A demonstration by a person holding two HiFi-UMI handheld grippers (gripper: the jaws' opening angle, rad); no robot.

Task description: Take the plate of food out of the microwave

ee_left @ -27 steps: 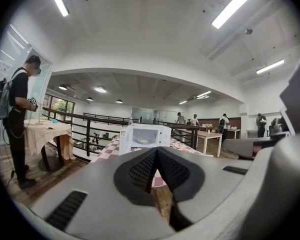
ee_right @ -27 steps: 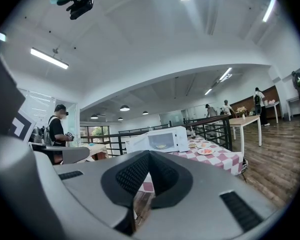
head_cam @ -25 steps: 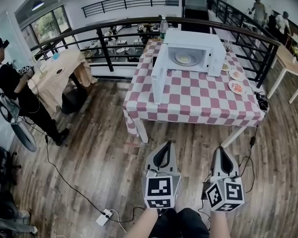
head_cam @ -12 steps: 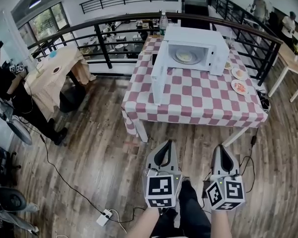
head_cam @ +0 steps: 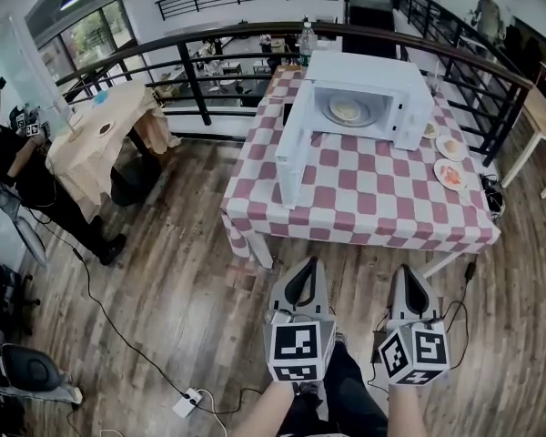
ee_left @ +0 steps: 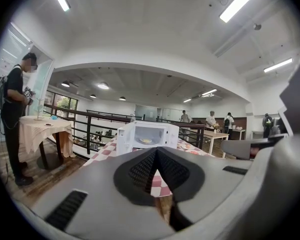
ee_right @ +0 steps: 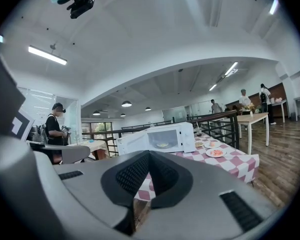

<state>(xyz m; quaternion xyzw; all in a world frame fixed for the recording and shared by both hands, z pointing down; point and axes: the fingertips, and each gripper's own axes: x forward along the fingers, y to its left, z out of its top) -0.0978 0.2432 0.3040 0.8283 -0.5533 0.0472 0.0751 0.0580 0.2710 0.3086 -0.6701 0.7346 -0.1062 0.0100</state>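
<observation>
A white microwave [head_cam: 364,98] stands on the far part of a red-and-white checked table [head_cam: 364,203], its door [head_cam: 291,153] swung wide open to the left. Inside lies the plate of food [head_cam: 346,110], pale and round. My left gripper [head_cam: 305,267] and right gripper [head_cam: 408,271] are held side by side over the wooden floor, short of the table's near edge, both shut and empty. The left gripper view has the microwave [ee_left: 147,136] and plate [ee_left: 146,141] straight beyond the closed left gripper [ee_left: 156,151]. In the right gripper view the microwave [ee_right: 157,139] stands past the right gripper [ee_right: 149,154].
Two plates of food [head_cam: 450,173] lie on the table right of the microwave and a bottle [head_cam: 307,36] stands behind it. A black railing [head_cam: 191,80] runs behind the table. A person [head_cam: 18,171] stands at the left by a tan-clothed table [head_cam: 109,135]. A power strip [head_cam: 189,401] lies on the floor.
Both grippers and the head have come closer to the checked table; the microwave looks larger and nearer. Both grippers stay shut and empty.
</observation>
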